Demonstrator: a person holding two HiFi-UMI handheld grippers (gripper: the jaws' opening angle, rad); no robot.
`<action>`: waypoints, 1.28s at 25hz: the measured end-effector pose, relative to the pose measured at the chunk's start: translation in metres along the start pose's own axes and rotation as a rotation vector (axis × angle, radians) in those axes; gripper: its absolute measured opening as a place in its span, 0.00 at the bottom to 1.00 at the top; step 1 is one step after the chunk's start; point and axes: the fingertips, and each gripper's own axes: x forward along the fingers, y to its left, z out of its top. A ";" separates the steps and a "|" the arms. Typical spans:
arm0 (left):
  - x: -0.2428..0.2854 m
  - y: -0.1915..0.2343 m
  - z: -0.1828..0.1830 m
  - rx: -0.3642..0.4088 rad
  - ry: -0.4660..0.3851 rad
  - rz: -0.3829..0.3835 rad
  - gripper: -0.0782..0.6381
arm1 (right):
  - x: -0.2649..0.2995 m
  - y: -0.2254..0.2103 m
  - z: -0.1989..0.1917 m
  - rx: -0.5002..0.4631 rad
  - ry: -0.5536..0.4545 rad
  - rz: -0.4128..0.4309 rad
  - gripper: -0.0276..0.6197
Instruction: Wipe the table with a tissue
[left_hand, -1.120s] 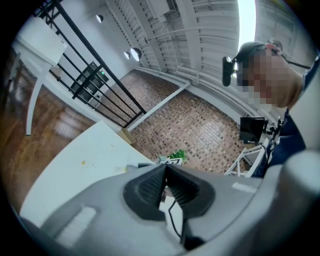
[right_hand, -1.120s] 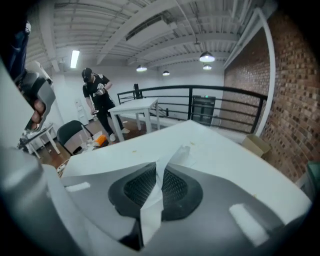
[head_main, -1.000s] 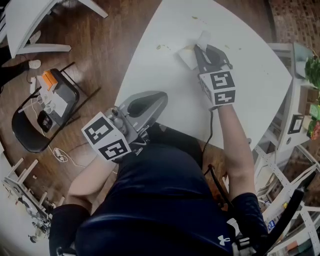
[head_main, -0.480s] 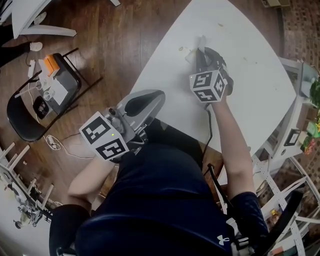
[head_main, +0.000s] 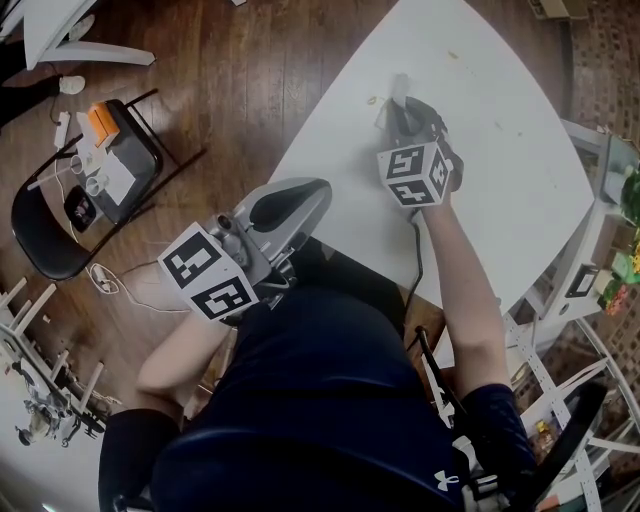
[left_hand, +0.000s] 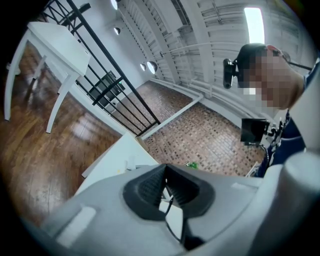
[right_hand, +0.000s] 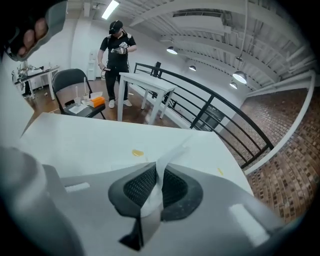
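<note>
Tissue (right_hand: 172, 152) is clamped in my right gripper (right_hand: 158, 170), jaws clenched tight on the white strip. Its free end sticks out over the table (right_hand: 90, 140), close to a yellow spot (right_hand: 137, 152); I can't tell whether it touches the top. My left gripper (left_hand: 164, 169) hangs off the table's near edge, jaws pressed together with nothing between them. Each cube (head_main: 415, 175) carries black-and-white square markers, no lettering. A small white logo (head_main: 447, 478) shows on my dark shirt.
</note>
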 end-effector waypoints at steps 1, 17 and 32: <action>0.000 0.002 0.001 -0.002 0.001 0.001 0.11 | 0.003 0.001 0.004 0.000 -0.004 0.006 0.08; 0.005 0.001 0.003 0.005 0.009 0.001 0.11 | 0.000 0.030 0.017 -0.047 -0.034 0.151 0.08; 0.004 0.003 0.003 0.004 0.012 0.009 0.11 | 0.009 0.009 0.020 0.017 -0.038 0.101 0.08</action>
